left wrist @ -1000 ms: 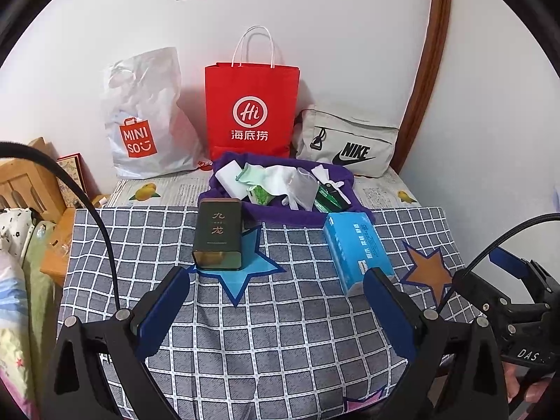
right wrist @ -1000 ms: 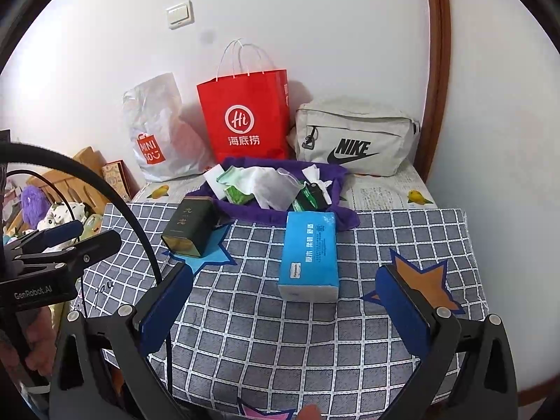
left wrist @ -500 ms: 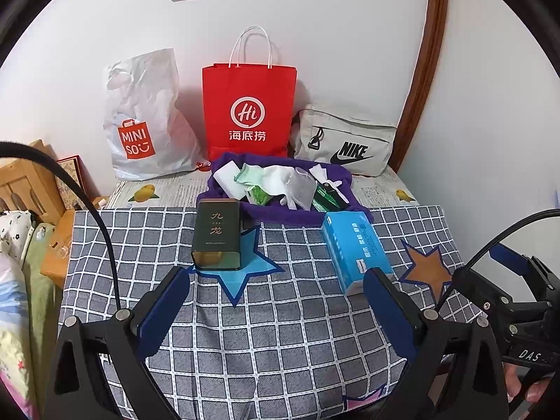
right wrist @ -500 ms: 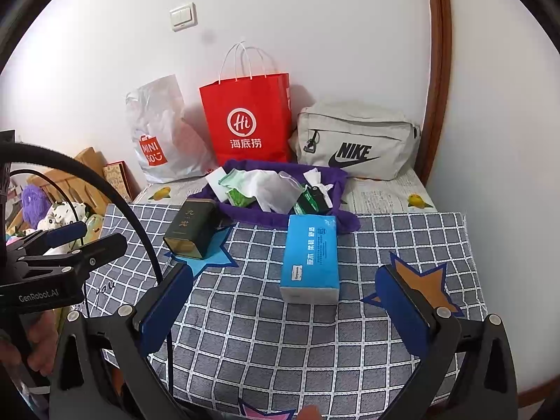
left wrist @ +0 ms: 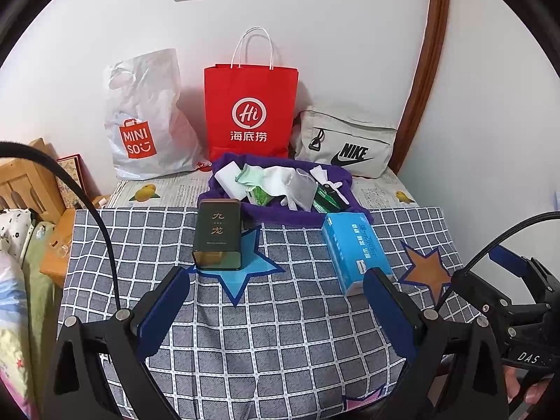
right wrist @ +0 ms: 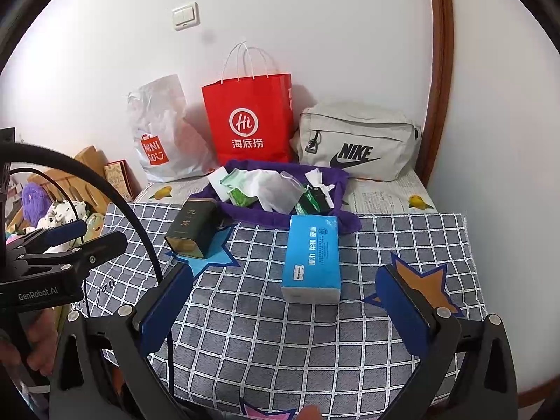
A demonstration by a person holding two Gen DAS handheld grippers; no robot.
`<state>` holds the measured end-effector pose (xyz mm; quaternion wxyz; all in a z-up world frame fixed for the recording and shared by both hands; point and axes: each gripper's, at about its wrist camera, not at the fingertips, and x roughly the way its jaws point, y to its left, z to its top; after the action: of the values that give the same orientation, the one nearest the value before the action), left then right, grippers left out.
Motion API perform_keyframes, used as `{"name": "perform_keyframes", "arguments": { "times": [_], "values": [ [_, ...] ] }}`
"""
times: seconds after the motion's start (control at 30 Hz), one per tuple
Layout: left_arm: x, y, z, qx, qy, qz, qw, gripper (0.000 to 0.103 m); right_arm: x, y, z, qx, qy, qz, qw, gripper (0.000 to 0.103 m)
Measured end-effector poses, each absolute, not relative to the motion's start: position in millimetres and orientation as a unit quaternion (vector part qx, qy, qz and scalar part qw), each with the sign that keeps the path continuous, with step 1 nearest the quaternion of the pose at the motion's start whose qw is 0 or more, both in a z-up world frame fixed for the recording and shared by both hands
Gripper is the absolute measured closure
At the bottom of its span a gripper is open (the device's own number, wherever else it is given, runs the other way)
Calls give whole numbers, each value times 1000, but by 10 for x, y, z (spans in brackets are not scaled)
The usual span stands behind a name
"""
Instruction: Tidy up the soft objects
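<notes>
Blue soft-pack tissue packet (right wrist: 312, 257) lies at my right gripper's (right wrist: 292, 301) twelve o'clock. Both grippers, left (left wrist: 276, 309) included, gape wide, empty. Approach step: next, advance and straddle it.

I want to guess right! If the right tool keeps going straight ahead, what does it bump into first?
Probably the blue tissue pack. It lies straight ahead between the open right tool's fingers, nothing before it. Depth is hard to judge.
</notes>
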<state>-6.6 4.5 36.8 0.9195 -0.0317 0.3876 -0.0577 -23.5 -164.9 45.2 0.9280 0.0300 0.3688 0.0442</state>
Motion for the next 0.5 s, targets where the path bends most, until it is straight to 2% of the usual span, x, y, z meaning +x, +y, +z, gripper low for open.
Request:
{"name": "perform_keyframes", "arguments": {
  "times": [0.5],
  "values": [
    [-85, 37, 373, -29, 385, -57, 921, 3, -232, -1657, 455, 27, 371, 48, 927, 1]
  ]
}}
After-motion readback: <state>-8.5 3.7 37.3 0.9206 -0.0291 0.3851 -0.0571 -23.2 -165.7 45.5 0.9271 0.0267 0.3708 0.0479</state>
